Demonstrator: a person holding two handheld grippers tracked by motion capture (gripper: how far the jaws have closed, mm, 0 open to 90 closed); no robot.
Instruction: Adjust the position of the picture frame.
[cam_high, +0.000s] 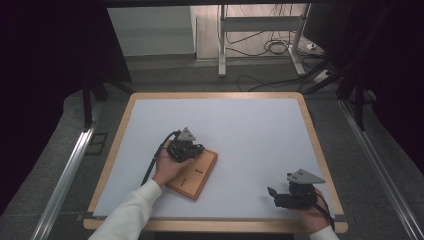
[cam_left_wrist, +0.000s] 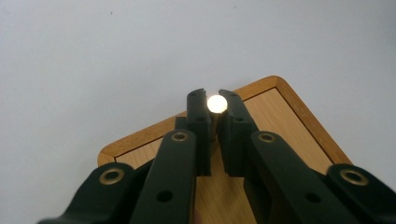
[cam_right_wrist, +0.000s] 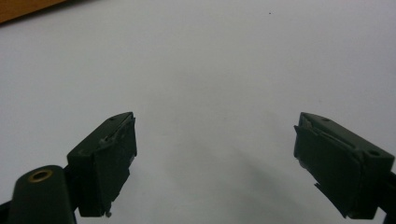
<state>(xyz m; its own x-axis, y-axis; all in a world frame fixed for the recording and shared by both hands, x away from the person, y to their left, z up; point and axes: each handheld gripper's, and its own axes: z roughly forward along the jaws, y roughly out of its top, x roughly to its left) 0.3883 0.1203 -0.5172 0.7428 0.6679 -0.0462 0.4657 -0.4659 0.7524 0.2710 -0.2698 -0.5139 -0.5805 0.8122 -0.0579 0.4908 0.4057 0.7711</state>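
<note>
The left claw (cam_high: 192, 148) sits over the wooden board (cam_high: 197, 176), which lies on the white counter (cam_high: 240, 135) toward its near-left part, set at an angle to the counter's edges and well in from the left edge. In the left gripper view the two black jaws stand close together and clamp a slim brass-coloured peg (cam_left_wrist: 216, 104) between their tips; the peg's round, bright top shows just above the jaw ends and its shaft runs down between the pads toward the board's pale inner face. Whether the peg's lower end touches the board cannot be told, as the jaws hide it. The board has a darker raised rim around a lighter field, and one rounded corner (cam_left_wrist: 279, 81) of it points away from the left claw in that view. From the high view a short dark mark (cam_high: 198, 171) shows on the board's top, just beside the person's left hand (cam_high: 167, 167), which rests over the board's far-left part; the white sleeve (cam_high: 131, 212) runs back to the near edge. The right claw (cam_high: 280, 196) rests near the counter's near-right corner, well apart from the board. Its jaws stand wide, with nothing but bare white counter between them, and the right hand (cam_high: 315, 216) holds it low at the near edge.
</note>
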